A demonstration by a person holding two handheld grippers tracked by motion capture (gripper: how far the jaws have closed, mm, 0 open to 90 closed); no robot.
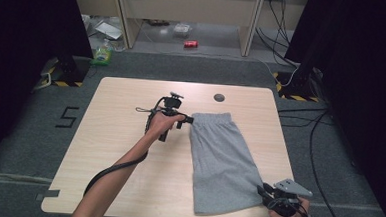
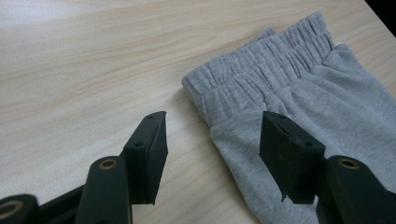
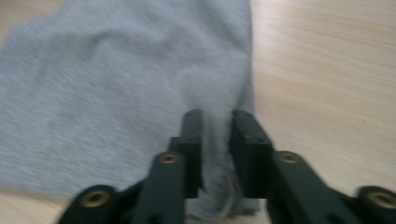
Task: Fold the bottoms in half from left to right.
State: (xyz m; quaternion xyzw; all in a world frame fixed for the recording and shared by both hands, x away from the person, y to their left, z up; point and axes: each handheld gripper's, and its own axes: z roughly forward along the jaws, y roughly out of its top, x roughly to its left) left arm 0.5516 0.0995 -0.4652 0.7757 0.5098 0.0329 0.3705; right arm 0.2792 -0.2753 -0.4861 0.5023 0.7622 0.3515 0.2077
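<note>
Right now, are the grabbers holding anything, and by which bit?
The right gripper pinches the grey shorts at a bottom hem corner. The left gripper is open beside the waistband, holding nothing.

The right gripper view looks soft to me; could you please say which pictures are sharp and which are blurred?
Right gripper view: blurred, the grey shorts smeared. Left gripper view: sharp, waistband gathers crisp. High view: evenly lit table, dark surroundings.
</note>
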